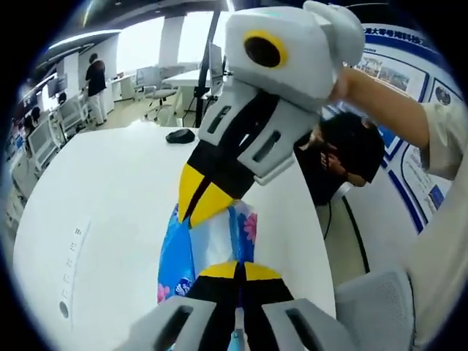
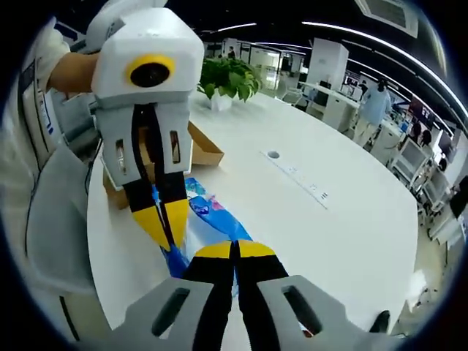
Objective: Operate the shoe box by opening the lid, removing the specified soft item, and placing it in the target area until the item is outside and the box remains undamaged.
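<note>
In the left gripper view we see the left gripper (image 1: 238, 272) with its two jaws pressed together on the soft item (image 1: 219, 245), a blue and white cloth with pink flowers. The right gripper (image 1: 199, 196) comes in from above, and its yellow tips are also closed on the same cloth. The cloth is stretched between both grippers above the white table (image 1: 110, 219).

In the right gripper view the right gripper (image 2: 235, 251) is clenched on the near end of the soft item (image 2: 208, 216), and the left gripper (image 2: 164, 227) pinches it just beside. The shoe box (image 2: 201, 150) stands behind on the table (image 2: 329, 219), partly hidden by the left gripper; it seems open, but we cannot tell this for sure. The cloth is outside the box. A green plant (image 2: 228, 77) stands farther back on the table.
</note>
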Demonstrator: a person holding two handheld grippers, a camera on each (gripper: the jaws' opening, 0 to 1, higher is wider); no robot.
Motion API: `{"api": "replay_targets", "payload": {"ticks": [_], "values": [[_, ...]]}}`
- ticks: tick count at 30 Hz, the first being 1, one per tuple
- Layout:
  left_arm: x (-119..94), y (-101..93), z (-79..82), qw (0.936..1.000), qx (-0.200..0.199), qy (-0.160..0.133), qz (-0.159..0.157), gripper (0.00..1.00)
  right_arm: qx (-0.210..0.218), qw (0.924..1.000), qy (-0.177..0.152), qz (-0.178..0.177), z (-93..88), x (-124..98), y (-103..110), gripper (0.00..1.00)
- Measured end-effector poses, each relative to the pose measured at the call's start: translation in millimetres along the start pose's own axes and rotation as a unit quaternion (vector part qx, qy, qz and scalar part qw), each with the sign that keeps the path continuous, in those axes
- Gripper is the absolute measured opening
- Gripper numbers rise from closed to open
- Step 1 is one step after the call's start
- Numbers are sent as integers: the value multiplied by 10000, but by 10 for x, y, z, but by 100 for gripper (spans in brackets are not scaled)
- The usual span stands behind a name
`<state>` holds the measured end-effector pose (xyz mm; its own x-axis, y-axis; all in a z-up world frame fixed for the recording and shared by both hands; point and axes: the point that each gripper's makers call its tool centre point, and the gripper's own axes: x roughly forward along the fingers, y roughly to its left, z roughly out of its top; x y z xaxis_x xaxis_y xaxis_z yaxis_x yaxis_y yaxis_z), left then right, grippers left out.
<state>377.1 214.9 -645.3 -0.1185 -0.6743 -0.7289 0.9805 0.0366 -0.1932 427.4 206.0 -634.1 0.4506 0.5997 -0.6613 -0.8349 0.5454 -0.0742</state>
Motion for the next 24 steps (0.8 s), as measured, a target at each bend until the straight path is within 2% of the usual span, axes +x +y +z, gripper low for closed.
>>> {"api": "replay_targets", "payload": {"ticks": [11,24], "values": [[282,105,132,9998,-134,-72,-113,0,232,9995,-31,-225,-210,-21,-264,0],[668,120,90,9994,-236,12,-265,0,525,9975,9,-479,-587,44,-345,0]]}}
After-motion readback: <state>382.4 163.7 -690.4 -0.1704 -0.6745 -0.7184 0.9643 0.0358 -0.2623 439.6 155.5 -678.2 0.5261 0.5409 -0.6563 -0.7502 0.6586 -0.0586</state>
